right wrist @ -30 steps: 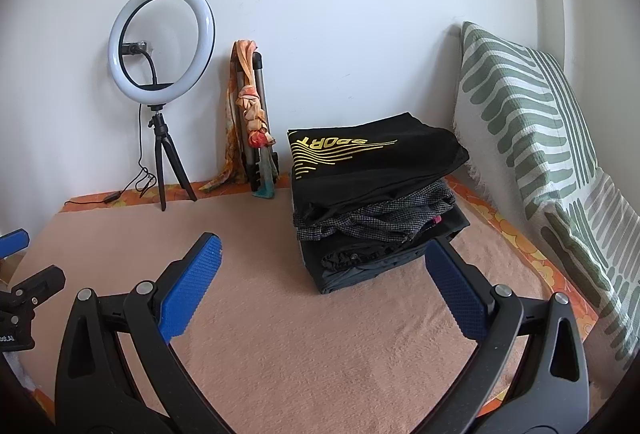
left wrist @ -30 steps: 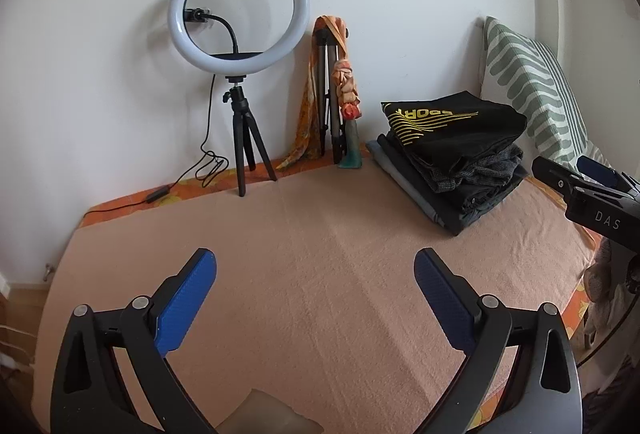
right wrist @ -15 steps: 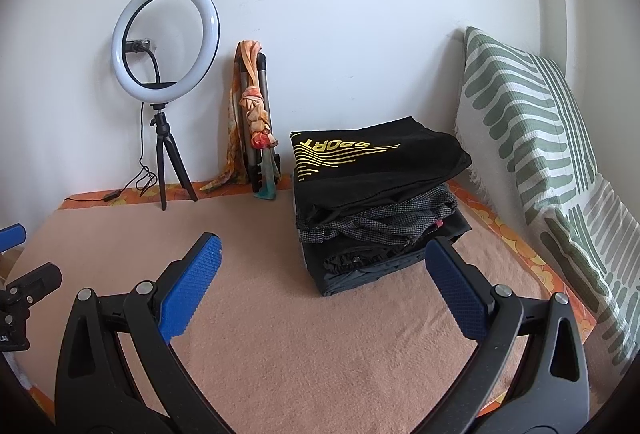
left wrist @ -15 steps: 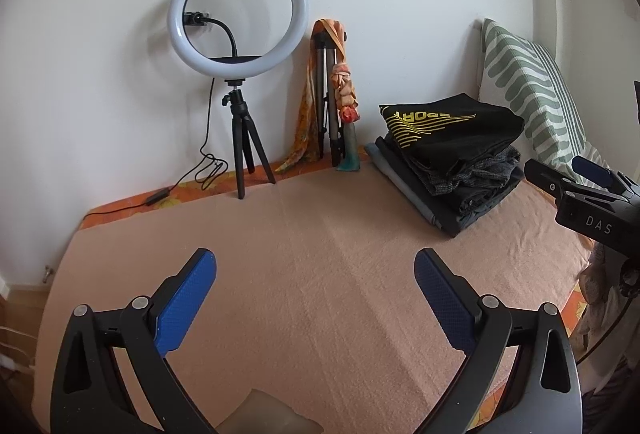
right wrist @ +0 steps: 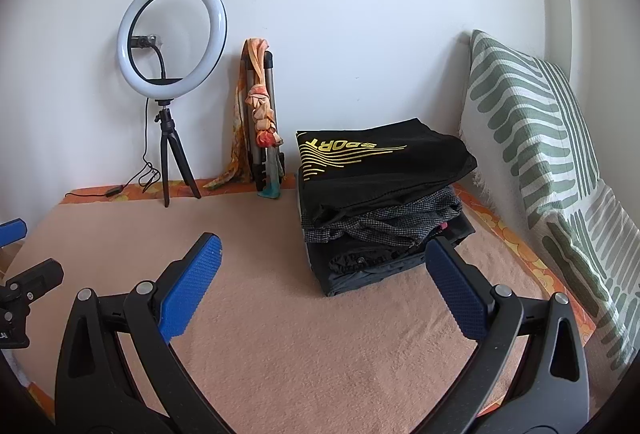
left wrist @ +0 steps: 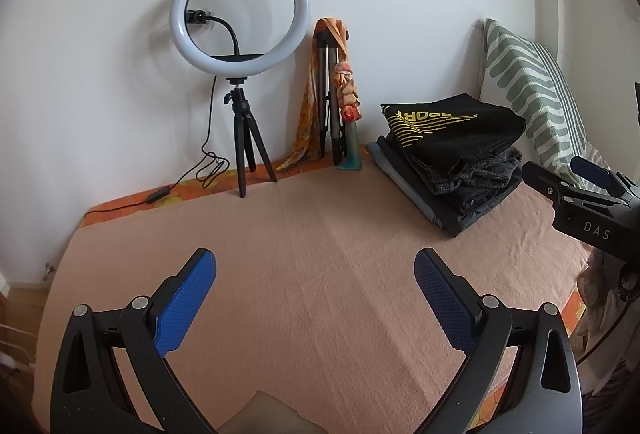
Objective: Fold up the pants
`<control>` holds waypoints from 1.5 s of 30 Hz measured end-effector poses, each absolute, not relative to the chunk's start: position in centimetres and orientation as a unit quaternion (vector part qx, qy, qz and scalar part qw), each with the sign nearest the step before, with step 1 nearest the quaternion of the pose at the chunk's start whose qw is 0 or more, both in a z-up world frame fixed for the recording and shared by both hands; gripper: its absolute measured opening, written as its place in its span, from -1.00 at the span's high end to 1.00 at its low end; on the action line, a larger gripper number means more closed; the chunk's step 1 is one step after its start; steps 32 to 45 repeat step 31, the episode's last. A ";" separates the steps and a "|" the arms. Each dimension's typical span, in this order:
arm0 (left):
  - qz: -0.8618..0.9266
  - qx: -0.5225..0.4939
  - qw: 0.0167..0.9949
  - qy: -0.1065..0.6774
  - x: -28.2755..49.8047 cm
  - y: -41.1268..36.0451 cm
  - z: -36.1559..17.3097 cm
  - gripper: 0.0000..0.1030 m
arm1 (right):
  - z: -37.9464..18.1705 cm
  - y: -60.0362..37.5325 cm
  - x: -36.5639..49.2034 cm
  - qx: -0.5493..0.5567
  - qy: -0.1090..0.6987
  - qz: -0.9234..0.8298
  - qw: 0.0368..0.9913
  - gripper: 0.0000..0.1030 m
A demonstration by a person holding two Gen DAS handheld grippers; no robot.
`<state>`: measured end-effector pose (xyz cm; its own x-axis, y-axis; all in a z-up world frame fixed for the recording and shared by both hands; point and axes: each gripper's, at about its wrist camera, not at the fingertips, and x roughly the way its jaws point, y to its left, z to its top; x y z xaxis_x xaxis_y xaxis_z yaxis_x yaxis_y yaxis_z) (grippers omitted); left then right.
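A stack of folded dark pants (right wrist: 380,210) lies on the peach blanket (right wrist: 280,314) at the back right; the top piece is black with yellow "SPORT" print (right wrist: 344,148). It also shows in the left wrist view (left wrist: 452,158). My right gripper (right wrist: 324,274) is open and empty, held above the blanket just in front of the stack. My left gripper (left wrist: 316,290) is open and empty over the bare middle of the blanket. The right gripper shows at the right edge of the left wrist view (left wrist: 568,182).
A ring light on a tripod (left wrist: 240,30) and a folded tripod draped with an orange scarf (left wrist: 332,94) stand against the back wall. A green striped pillow (right wrist: 532,138) leans at the right. A cable (left wrist: 168,186) runs along the back edge.
Both grippers have pulled back and risen slightly; the stack sits a little farther off in both views. Both stay open.
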<state>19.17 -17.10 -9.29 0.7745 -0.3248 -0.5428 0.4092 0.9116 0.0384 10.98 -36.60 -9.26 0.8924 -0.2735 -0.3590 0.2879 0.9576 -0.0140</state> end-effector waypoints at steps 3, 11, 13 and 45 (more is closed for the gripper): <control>-0.194 0.077 0.939 0.273 19.2 -17.1 -9.3 -0.93 | -9.3 -36.6 11.0 0.020 0.181 -0.145 0.973 -1.00; -0.195 0.077 0.939 0.274 19.1 -17.1 -9.3 -0.93 | -9.3 -36.7 11.0 0.021 0.182 -0.143 0.973 -1.00; -0.194 0.077 0.939 0.273 19.1 -17.1 -9.3 -0.93 | -9.2 -36.6 11.0 0.020 0.182 -0.143 0.973 -1.00; -0.178 0.077 0.942 0.275 18.8 -16.7 -9.4 -0.93 | -9.5 -35.7 11.3 0.020 0.186 -0.139 0.972 -1.00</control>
